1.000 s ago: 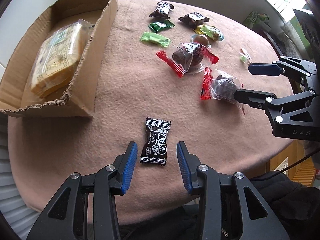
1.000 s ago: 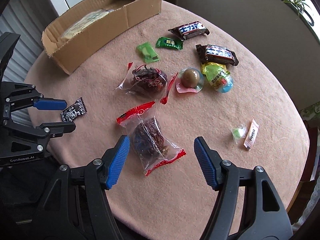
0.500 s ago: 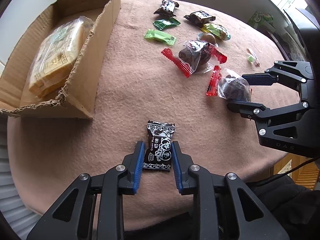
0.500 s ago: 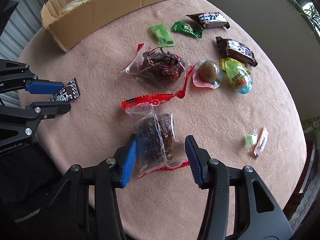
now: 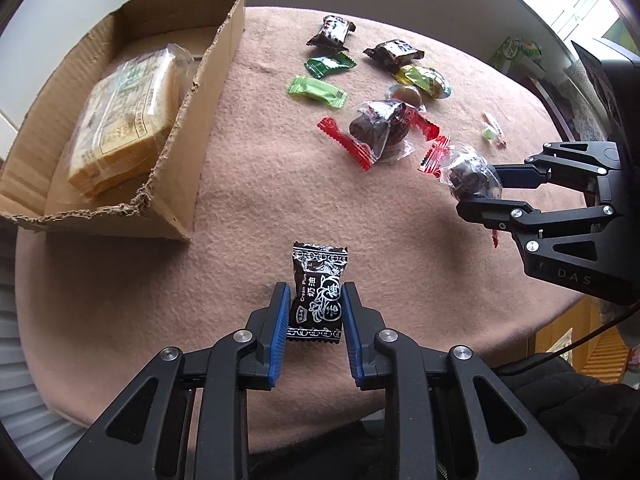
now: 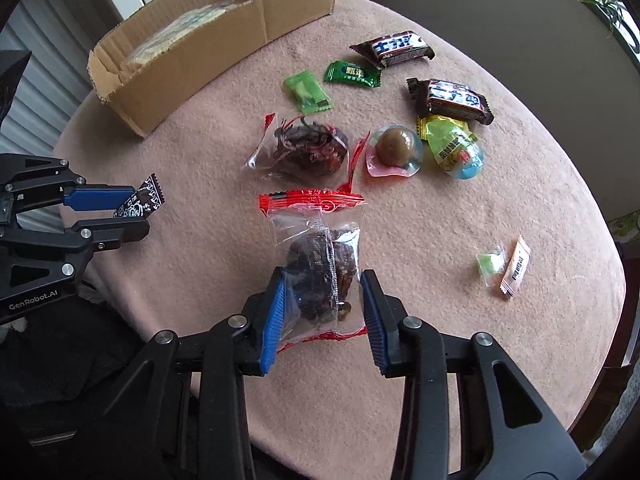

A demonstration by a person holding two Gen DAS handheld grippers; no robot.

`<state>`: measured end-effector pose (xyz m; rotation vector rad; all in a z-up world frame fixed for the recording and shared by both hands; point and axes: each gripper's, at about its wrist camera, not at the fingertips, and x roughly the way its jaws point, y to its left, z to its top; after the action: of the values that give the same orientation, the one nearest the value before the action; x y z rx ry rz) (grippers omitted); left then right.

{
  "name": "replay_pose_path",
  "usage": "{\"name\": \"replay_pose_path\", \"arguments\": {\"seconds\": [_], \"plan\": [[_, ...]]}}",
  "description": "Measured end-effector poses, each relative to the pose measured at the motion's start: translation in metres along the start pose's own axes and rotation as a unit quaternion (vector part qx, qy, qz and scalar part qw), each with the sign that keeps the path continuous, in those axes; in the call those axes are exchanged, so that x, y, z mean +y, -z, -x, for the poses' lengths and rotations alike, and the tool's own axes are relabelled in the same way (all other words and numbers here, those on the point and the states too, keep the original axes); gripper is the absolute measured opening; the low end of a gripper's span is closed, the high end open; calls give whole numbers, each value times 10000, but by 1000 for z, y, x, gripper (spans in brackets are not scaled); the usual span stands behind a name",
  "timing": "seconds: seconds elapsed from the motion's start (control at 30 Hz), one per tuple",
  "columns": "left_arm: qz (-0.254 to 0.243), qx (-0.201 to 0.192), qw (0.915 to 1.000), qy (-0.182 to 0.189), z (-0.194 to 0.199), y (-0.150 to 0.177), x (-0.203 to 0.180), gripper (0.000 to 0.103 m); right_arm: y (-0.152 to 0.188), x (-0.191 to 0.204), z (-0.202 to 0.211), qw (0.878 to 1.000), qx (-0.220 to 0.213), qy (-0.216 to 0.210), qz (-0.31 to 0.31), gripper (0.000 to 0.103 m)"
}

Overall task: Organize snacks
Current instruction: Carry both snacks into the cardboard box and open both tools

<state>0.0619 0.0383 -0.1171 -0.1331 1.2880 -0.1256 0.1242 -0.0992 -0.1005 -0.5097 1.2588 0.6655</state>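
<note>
Left hand-held gripper [image 5: 314, 312]: closed on my black candy [image 5: 318, 294].
Right hand-held gripper [image 6: 323, 304]: closing on clear bag [image 6: 320, 268].
Box [image 5: 216, 92], ahead: one pack inside.
Left: many snacks ahead on tabletop [image 5: 260, 184].

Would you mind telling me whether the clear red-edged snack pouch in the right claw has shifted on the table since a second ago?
Yes. The clear red-edged pouch has swung upright, its red edge turning from pointing left to pointing toward the cardboard box; the right claw is closing on it.
</note>
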Motion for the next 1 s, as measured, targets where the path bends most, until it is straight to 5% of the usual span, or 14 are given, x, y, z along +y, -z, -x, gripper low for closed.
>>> {"name": "replay_pose_path", "arguments": {"seconds": [0.27, 0.57, 1.0], "plan": [[183, -409, 9990, 78, 43, -7, 12, 24, -27, -12, 44, 9985, -515, -103, -180, 38], [698, -911, 9932, -192, 84, -26, 56, 24, -101, -1, 69, 9947, -1022, -55, 27, 38], [1320, -1061, 9828, -740, 89, -44, 125, 24, -212, 38, 42, 9938, -1008, -140, 437, 38]]}}
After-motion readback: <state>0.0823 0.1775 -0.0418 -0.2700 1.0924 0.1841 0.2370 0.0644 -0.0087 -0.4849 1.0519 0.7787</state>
